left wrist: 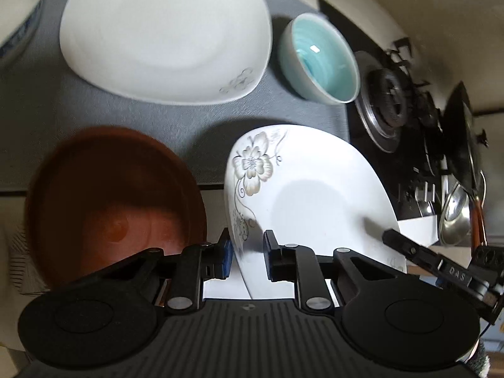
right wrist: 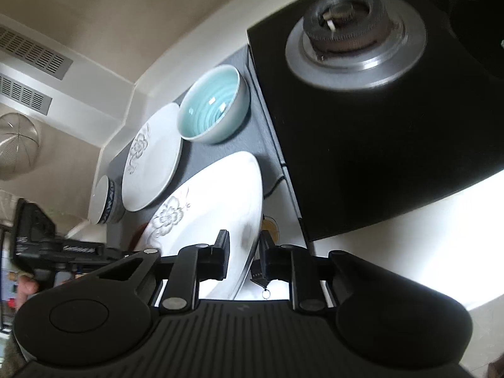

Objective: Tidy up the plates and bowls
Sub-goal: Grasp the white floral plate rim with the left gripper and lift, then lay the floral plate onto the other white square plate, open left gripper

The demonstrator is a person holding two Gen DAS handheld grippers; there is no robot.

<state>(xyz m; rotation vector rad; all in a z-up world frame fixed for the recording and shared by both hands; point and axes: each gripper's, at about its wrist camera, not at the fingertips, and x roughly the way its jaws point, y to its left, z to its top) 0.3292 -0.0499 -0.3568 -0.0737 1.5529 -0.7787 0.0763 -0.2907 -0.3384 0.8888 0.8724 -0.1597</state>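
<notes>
Both the left gripper (left wrist: 249, 252) and the right gripper (right wrist: 244, 253) are clamped on opposite rims of the flowered plate (left wrist: 315, 195), held above the counter edge. Unstacked: second plate (left wrist: 163, 31), brown bowl (left wrist: 110, 201), turquoise bowl (left wrist: 321, 60), blue-patterned bowl (left wrist: 19, 12). Most sorting seems left.

Both matte black plastic two-finger grippers, left (left wrist: 249, 252) and right (right wrist: 244, 253), are showing ribbed bases, silver rivets, round side discs; blue pads, seemingly, on the left.
</notes>
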